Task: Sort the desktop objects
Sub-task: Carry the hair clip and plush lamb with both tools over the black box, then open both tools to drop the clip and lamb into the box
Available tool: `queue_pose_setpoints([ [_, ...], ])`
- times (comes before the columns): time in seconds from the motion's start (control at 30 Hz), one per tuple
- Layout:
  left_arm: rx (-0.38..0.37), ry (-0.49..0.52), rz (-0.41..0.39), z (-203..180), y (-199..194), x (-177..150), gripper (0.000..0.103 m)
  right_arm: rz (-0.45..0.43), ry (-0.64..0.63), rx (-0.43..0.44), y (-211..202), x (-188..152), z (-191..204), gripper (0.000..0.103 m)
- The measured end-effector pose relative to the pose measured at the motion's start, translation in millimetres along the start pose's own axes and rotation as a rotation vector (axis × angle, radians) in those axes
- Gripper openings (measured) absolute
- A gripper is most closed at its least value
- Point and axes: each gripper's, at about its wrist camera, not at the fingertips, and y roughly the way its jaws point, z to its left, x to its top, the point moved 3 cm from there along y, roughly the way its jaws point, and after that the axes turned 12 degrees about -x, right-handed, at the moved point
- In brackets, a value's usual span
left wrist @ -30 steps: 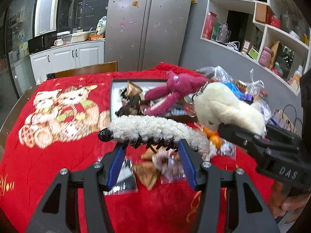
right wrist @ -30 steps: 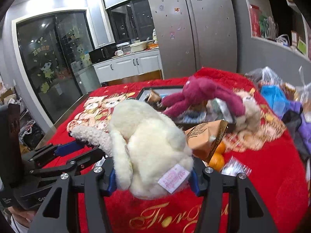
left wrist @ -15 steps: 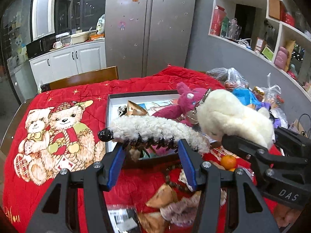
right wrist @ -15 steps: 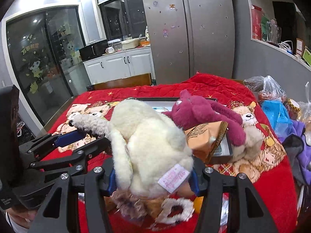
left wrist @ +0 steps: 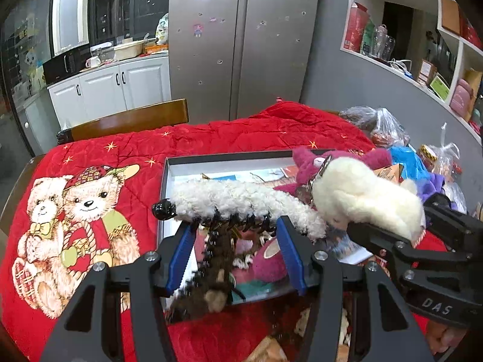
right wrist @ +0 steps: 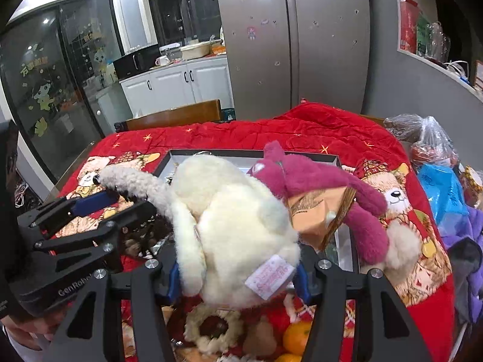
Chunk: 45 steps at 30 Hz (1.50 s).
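The left gripper (left wrist: pixel 235 252) pinches a fluffy white hair claw (left wrist: pixel 241 200) between its blue pads, holding it above the near edge of an open grey box (left wrist: pixel 223 161) on the red teddy-bear blanket (left wrist: pixel 90 163); the right gripper (right wrist: pixel 237 274), just to the right, clamps a cream plush toy (right wrist: pixel 232 226); a magenta plush (right wrist: pixel 317 178) lies across the box's right side.

Fluffy hair claw (left wrist: pixel 241 200): curly off-white bouclé pile over glossy black plastic teeth; cream plush toy (right wrist: pixel 232 226): long soft matt fur with a woven cloth label. Magenta plush (right wrist: pixel 326 187): short fuzzy pile; red blanket (left wrist: pixel 99 163): quilted cloth, slight sheen. Both grippers: matt black plastic frames, blue pads (left wrist: pixel 181 252), bright metal screws; fridge (left wrist: pixel 241 39): brushed metal.
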Motion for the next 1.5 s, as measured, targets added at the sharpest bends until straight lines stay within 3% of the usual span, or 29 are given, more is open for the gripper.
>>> queue_pose_setpoints([
  [0.07,0.052,0.013,-0.001,2.3,7.9,3.2,0.056,0.01,-0.001,0.001,11.1,3.7,-1.0,0.058],
  [0.27,0.074,0.011,-0.002,8.0,18.9,6.5,0.056,0.038,0.006,-0.001,42.1,15.8,-4.5,0.058],
  [0.73,0.027,0.017,0.004,13.6,14.2,-3.0,0.056,0.026,0.001,0.04,31.9,13.0,-6.9,0.058],
  [1.2,0.034,0.018,0.034,12.7,17.9,-6.1,0.058,0.04,-0.021,0.048,32.8,7.5,1.8,0.062],
  [1.27,0.042,0.007,0.047,14.3,18.7,-6.7,0.064,0.053,-0.011,0.068,33.8,7.9,-0.5,0.065],
  [1.33,0.058,0.005,0.057,15.2,19.9,-6.7,0.09,0.05,-0.002,0.08,33.1,10.0,-2.8,0.07],
  [1.5,0.092,0.047,0.05,10.7,18.3,-5.9,0.091,0.007,-0.004,0.075,21.1,15.3,-6.7,0.081],
])
